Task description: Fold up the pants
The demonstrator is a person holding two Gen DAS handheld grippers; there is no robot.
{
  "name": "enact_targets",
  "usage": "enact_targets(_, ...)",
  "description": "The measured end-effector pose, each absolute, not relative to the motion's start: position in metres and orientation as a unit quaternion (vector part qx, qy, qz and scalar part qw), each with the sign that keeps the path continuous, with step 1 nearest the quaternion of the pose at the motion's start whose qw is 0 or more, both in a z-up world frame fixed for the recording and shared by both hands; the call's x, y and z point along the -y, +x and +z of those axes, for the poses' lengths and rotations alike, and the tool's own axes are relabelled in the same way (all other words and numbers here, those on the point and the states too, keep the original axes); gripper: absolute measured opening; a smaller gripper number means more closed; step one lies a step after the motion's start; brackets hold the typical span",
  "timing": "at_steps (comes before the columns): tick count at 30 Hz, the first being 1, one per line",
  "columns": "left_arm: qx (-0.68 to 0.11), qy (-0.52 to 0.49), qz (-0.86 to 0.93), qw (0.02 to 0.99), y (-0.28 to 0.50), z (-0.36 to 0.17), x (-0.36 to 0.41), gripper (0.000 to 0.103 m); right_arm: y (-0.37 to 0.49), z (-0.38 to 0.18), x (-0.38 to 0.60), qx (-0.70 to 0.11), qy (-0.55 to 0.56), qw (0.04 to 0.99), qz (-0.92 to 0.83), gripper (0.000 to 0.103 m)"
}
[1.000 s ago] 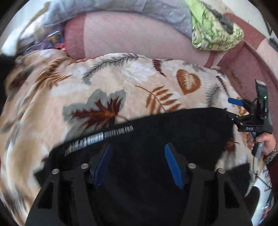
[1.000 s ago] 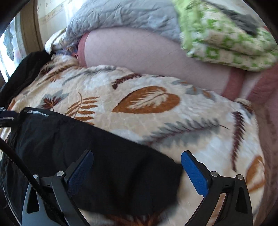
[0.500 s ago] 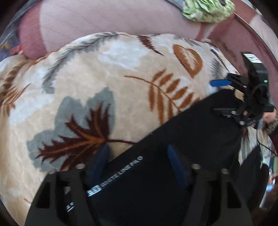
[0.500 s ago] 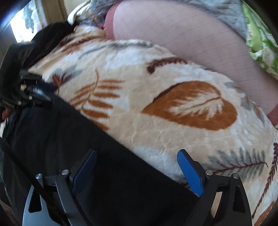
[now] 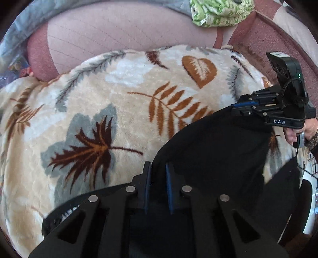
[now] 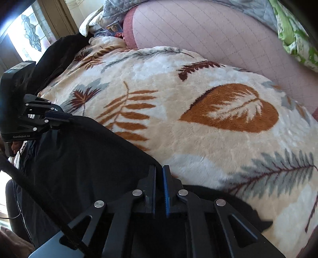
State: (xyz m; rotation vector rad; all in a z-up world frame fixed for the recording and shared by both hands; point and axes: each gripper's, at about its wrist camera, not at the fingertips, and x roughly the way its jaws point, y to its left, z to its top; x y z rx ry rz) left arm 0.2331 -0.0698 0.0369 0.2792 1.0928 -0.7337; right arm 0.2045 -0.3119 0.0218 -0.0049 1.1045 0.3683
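Black pants [image 5: 214, 142] pinched by both grippers (left [image 5: 158, 168], right [image 6: 158, 171]) over leaf-print blanket [image 5: 123, 103].

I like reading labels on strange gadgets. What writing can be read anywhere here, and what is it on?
"DAS": on the right gripper, on its body.
"GenRoboAI", roughly; small: on the left gripper, on its body.
White print on the black pants, at the lower left edge: too blurred to read.

Leaf-print blanket [image 5: 123, 111], green quilt [image 5: 218, 12]
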Motion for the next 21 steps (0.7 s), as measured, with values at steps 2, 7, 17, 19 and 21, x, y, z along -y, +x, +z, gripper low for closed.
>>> enact_targets(2, -0.498, 0.121, -0.337, 0.790, 0.220, 0.050, 0.065, 0.013, 0.194, 0.032, 0.306, -0.515, -0.005, 0.840, 0.170, 0.007)
enact_targets(7, -0.473, 0.106, -0.330, 0.810, 0.173, 0.083, 0.049, 0.013, 0.156, 0.070, 0.293, -0.488, -0.011, 0.856, 0.169, 0.007)
enact_targets(17, -0.431, 0.053, -0.323, 0.841, 0.054, 0.120, 0.007, 0.013, 0.040, 0.113, 0.263, -0.458, 0.001, 0.872, 0.171, 0.007)
enact_targets(19, -0.431, 0.036, -0.322, 0.842, 0.033, 0.119, -0.003, 0.013, 0.018, 0.112, 0.258, -0.456, 0.008, 0.873, 0.171, 0.007)
enact_targets(21, -0.430, 0.023, -0.319, 0.844, 0.005, 0.115, -0.011, 0.013, -0.010, 0.111, 0.251, -0.454, 0.018, 0.874, 0.169, 0.007)
